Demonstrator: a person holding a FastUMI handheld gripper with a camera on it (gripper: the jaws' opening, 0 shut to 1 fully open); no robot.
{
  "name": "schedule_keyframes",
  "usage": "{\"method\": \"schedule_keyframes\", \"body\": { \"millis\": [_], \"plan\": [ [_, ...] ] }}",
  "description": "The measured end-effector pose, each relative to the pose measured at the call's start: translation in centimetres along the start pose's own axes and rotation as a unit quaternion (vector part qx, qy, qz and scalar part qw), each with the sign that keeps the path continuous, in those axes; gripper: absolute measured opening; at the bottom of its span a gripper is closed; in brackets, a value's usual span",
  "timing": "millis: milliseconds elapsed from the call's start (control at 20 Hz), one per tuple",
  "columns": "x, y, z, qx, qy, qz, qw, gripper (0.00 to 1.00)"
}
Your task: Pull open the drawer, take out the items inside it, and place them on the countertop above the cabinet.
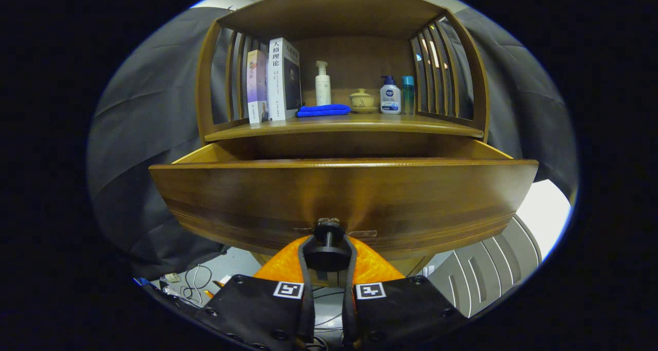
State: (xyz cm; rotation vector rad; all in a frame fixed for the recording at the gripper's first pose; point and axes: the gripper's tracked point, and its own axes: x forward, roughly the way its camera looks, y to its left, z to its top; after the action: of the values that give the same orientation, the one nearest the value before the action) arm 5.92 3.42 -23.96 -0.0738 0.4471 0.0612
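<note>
A wooden cabinet stands ahead with its drawer (343, 197) pulled out toward me; the wide brown drawer front faces the camera. A round dark knob (328, 248) sticks out low on the middle of the drawer front. My gripper (327, 251) is shut on this knob, one finger pressing on each side of it. The drawer's inside is hidden behind its front panel, so I cannot see any items in it. Above the drawer lies the countertop (339, 127), a wooden shelf under a curved top.
On the countertop stand two books (272, 84), a white pump bottle (322, 84), a folded blue cloth (324, 110), a small lidded cup (362, 100), a lotion bottle (390, 96) and a teal bottle (407, 94). Slatted sides (437, 73) flank the shelf. Cables (195, 284) lie on the floor.
</note>
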Motion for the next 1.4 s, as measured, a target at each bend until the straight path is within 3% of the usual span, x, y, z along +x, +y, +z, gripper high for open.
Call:
{"method": "schedule_keyframes", "body": {
  "millis": [1000, 1250, 1400],
  "plan": [
    [-4.3, 0.4, -2.6, 0.000, 0.015, 0.016, 1.000, 0.23],
    [-5.4, -0.1, -2.3, -0.007, 0.016, 0.014, 1.000, 0.47],
    [-6.7, -1.5, -1.6, -0.021, 0.007, 0.007, 1.000, 0.86]
  ]
}}
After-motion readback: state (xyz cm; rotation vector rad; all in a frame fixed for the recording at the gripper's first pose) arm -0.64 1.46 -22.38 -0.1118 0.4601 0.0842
